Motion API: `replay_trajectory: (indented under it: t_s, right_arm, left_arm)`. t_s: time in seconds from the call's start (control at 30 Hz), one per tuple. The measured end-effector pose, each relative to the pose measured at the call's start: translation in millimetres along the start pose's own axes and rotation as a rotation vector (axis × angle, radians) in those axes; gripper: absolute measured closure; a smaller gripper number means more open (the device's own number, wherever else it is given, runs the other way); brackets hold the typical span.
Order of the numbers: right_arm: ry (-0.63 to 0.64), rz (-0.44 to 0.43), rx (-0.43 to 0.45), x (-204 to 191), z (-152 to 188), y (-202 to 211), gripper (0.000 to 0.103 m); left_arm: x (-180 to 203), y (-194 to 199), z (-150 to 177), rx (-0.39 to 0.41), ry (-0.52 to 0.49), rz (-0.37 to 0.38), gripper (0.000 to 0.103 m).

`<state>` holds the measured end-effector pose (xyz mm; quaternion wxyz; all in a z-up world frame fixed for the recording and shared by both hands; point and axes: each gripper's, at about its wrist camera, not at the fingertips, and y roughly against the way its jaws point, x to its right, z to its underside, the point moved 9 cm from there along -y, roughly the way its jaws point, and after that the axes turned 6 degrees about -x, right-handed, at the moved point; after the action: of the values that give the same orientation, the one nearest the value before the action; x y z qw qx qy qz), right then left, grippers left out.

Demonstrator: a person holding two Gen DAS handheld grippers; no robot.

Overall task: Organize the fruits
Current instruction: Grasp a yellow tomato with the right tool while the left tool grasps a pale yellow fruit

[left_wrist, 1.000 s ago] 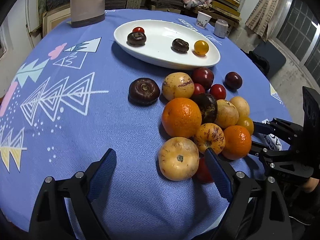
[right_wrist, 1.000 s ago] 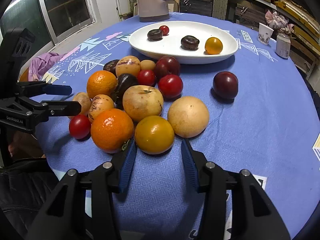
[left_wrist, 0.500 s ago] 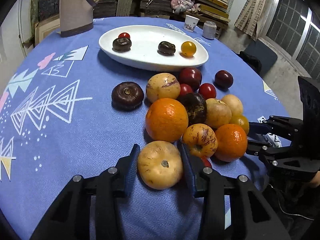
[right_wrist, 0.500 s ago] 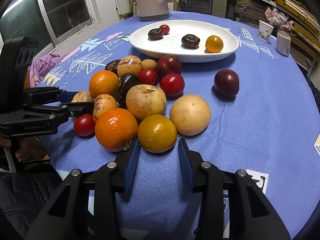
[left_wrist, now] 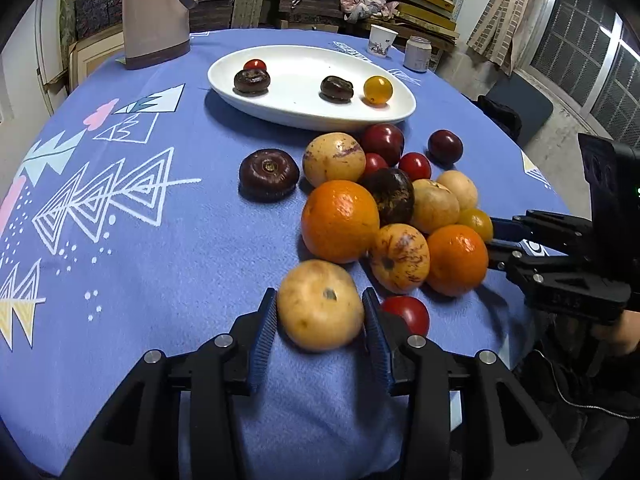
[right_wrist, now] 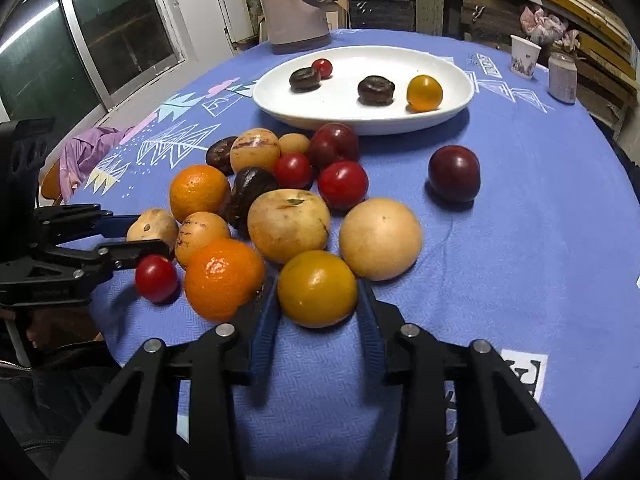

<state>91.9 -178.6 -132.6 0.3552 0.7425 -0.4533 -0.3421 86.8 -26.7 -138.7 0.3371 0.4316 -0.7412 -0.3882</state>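
Note:
A pile of loose fruit lies on the blue tablecloth in front of a white oval plate. The plate holds two dark fruits, a small red tomato and a yellow fruit. My left gripper has its blue pads against both sides of a pale yellow fruit at the pile's near edge, and its jaws are opening slightly. My right gripper is shut on a yellow-orange fruit, with an orange touching its left finger. Each gripper shows at the edge of the other's view.
A beige jug stands behind the plate, and a paper cup and a can at the far right. A small red tomato lies just right of my left fingers. A purple cloth hangs off the table's left edge.
My left jaws went from wide open to closed around the pale yellow fruit. My right jaws narrowed onto the yellow-orange fruit, which now sits deeper between them.

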Motion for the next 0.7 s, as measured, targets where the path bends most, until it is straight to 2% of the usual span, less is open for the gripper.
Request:
replay_trajectory:
  t_s: [0.17,0.43,0.7]
  right_arm:
    - [-0.010,-0.016,0.003,1.0,0.2,0.2,0.065]
    - [-0.039,-0.035,0.022,2.7,-2.4,-0.7,0.065]
    - [-0.025,-0.021,0.060,7.7,-4.2,27.5,0.065]
  left_arm:
    - [-4.6,-2.3,0.4,0.000,0.034,0.028,0.060]
    - [-3.9,2.2,-1.3,0.024,0.013,0.010,0.061]
    - [-8.7,26.7,-13.3,0.083,0.014,0.007,0.061]
